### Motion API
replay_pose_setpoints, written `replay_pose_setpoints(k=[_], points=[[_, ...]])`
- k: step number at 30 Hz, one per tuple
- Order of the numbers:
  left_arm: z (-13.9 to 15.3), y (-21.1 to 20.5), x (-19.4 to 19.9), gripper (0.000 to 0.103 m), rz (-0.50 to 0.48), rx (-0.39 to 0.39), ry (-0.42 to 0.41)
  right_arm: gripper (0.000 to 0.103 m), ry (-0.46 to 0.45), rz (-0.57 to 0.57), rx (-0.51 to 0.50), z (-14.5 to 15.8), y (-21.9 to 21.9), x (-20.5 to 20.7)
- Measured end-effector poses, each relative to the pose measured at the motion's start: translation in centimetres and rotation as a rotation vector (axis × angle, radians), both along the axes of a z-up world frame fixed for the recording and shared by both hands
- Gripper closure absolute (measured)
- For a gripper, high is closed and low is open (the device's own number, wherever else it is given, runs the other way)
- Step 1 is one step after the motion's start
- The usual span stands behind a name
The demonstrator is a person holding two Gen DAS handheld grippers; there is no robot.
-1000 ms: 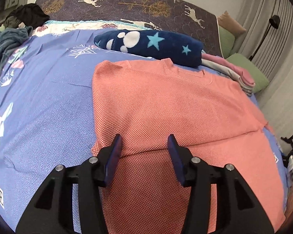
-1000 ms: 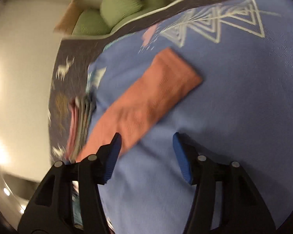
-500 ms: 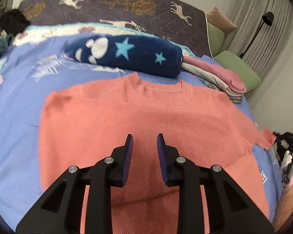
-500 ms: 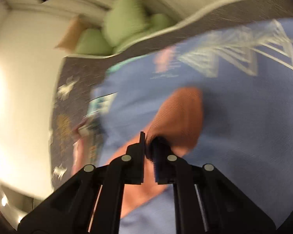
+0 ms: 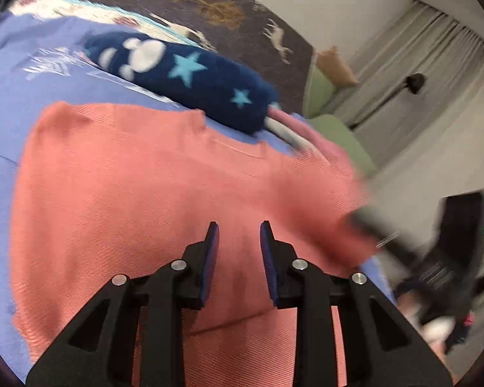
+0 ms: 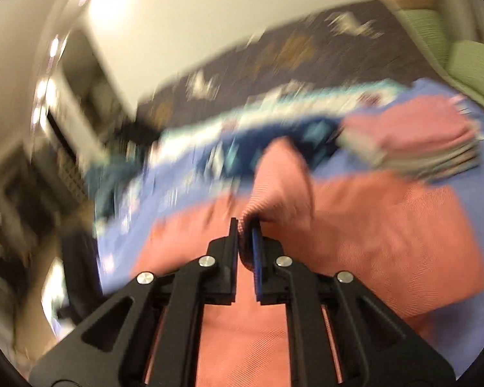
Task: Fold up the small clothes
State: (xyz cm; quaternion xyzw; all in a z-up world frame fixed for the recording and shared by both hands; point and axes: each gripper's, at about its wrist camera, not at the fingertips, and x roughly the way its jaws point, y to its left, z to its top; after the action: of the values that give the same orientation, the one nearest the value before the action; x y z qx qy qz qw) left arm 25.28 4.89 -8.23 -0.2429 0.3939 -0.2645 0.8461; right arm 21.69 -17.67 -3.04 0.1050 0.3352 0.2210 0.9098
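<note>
A salmon-pink knit top lies spread on the blue bedspread, its left side folded over its middle. My left gripper hovers over the top's lower middle, jaws a little apart and holding nothing. My right gripper is shut on the top's sleeve and holds it lifted over the body of the top. It shows in the left wrist view as a dark blur at the top's right edge.
A navy plush roll with stars lies behind the top. A stack of folded clothes sits at the back right. Green cushions and a dark patterned headboard cover edge the bed. Curtains and a lamp stand at right.
My right gripper has shut on the sleeve and carried it up and inward over the top. My left gripper narrowed, then opened a little, and has shifted right over the top.
</note>
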Motion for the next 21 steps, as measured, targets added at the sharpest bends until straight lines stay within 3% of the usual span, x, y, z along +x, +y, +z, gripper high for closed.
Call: replay_pose_setpoints(k=[3, 4, 9, 13, 16, 17, 21], points=[[-0.4, -0.8, 0.4, 0.074, -0.082, -0.077, 0.041, 0.091, 0.026, 0.041, -0.116, -2.2, 1.9, -0.9], [-0.6, -1.2, 0.5, 0.068, -0.103, -0.094, 0.059, 0.085, 0.036, 0.059, -0.144, -2.8, 2.3, -1.1], [-0.6, -2.5, 0.4, 0.062, -0.125, -0.057, 0.071, 0.074, 0.035, 0.088, -0.143, -3.1, 2.0, -1.9], [-1.0, -2.5, 0.5, 0.062, -0.115, -0.051, 0.091, 0.072, 0.034, 0.117, -0.157, -3.5, 2.9, -3.4], [-0.6, -2.0, 0.6, 0.057, -0.101, -0.071, 0.120, 0.069, -0.033, 0.135, -0.167, -2.0, 2.9, -4.3], [-0.3, -1.7, 0.5, 0.057, -0.097, -0.081, 0.120, 0.063, -0.061, 0.142, -0.171, -1.4, 2.7, -4.5], [0.0, -0.6, 0.5, 0.056, -0.078, -0.095, 0.120, 0.057, -0.069, 0.100, -0.093, -0.4, 0.9, -3.4]])
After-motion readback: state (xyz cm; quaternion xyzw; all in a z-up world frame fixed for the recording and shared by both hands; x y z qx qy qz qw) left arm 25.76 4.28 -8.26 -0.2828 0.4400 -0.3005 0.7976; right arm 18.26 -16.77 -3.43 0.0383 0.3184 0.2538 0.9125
